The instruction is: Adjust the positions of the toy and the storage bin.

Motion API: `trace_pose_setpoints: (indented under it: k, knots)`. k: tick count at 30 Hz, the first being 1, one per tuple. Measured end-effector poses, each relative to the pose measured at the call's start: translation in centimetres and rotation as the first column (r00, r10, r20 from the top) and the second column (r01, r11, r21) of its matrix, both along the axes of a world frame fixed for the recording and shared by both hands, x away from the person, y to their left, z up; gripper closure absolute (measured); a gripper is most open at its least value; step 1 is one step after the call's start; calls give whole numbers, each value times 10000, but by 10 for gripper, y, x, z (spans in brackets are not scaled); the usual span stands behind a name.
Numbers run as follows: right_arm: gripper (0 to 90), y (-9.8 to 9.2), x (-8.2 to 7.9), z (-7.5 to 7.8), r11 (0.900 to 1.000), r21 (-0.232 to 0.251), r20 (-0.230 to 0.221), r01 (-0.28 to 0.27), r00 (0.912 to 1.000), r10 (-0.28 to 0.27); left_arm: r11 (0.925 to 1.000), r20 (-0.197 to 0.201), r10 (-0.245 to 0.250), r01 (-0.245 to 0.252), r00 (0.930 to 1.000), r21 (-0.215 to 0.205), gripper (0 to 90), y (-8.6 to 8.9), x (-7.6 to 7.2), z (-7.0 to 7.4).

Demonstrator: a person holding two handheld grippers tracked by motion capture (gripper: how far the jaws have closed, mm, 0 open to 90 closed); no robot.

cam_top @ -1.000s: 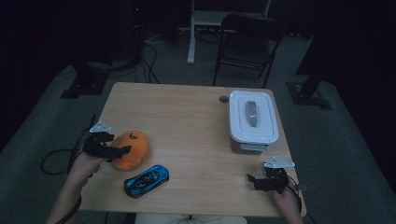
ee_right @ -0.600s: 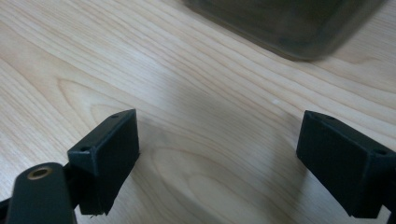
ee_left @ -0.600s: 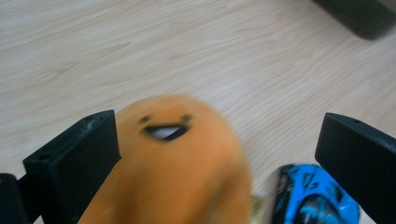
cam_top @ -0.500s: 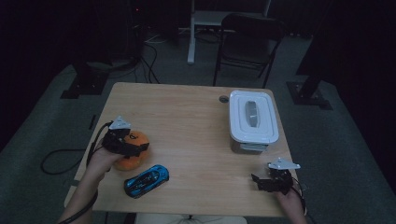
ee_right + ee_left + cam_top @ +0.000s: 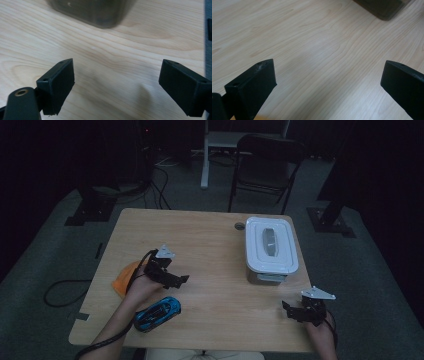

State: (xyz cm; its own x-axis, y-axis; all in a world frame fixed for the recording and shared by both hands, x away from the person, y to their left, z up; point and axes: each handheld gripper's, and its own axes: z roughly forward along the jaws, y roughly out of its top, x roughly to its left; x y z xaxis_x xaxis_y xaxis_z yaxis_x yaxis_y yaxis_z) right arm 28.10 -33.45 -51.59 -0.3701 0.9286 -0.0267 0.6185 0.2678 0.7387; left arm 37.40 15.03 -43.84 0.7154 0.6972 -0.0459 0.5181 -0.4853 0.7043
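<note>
The left tool (image 5: 172, 279) hung over the left half of the wooden tabletop (image 5: 210, 240) with its jaws spread wide and nothing between them. Its own camera showed the two black jaws far apart over bare wood grain (image 5: 324, 62), a detail the high view was too small to give, and a dark corner of the container (image 5: 384, 7) at the top edge. Just behind that tool, partly hidden by the hand (image 5: 140, 287), lay an orange object (image 5: 122, 277); only the high view caught it, and its exact shape could not be told. Nearer the person, just beside the left forearm, lay a blue toy car (image 5: 157, 312).

The right tool (image 5: 300, 310) hovered near the front right corner of the tabletop, jaws likewise released and holding nothing. Its camera showed pale wood (image 5: 112, 75) between the parted jaws and, farther ahead, the blurred lower wall of the container (image 5: 95, 12). From above, that container (image 5: 271, 247) proved to be a white lidded box, standing ahead of the right tool and well apart from the left one. Beyond the tabletop stood a dark chair (image 5: 265, 160).
</note>
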Motion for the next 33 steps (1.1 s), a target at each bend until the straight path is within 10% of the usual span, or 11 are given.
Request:
trace_pose_setpoints:
  k: [14,33]
  knots:
    - [126,-23,23,-4,9921,-51,-52,1251,9921,-1252,9986,-12,-217,217,9998,-481,6,-51,34,-23]
    - [126,-42,69,-6,9738,4,-117,2276,9737,-2276,9994,-166,-310,313,9994,157,6,-113,79,-42]
